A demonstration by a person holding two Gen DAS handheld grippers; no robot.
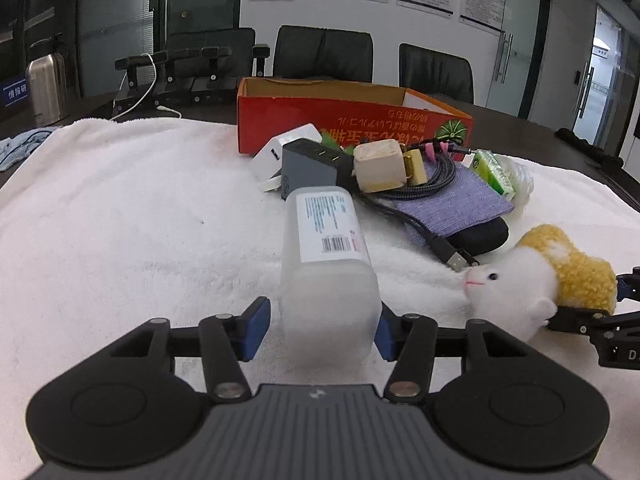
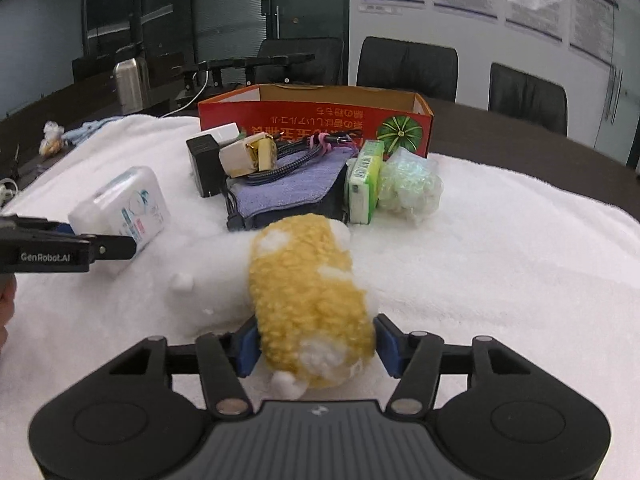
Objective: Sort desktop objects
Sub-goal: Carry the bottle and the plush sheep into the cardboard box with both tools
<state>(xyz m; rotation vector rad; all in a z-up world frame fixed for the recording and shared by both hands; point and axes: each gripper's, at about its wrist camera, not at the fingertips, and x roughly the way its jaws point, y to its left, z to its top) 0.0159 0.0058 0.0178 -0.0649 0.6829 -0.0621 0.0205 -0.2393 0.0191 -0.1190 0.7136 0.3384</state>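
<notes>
We hold a wipes pack (image 1: 326, 264) pinched in the left tool (image 1: 320, 330) and a plush hamster (image 2: 308, 300) in the right tool (image 2: 316, 346); next, we judge, both go into the red box (image 2: 316, 120) ahead.

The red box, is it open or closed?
Open. The red box has no lid on top; its brown inside wall shows.

A red box (image 1: 352, 118) with yellow lettering and a green striped melon print is sitting behind a pile showing a white charger (image 1: 286, 148), a grey adapter (image 1: 310, 170), a cream plug (image 1: 378, 166), a lavender cloth (image 1: 452, 206) and a green pack (image 2: 362, 180). In front of the box, a frosted white case (image 1: 326, 264) is wearing a white label with a black barcode. Right of that case, a yellow plush (image 2: 308, 300) is showing white patches and a pink mouth, all on a white towel (image 1: 140, 220).
</notes>
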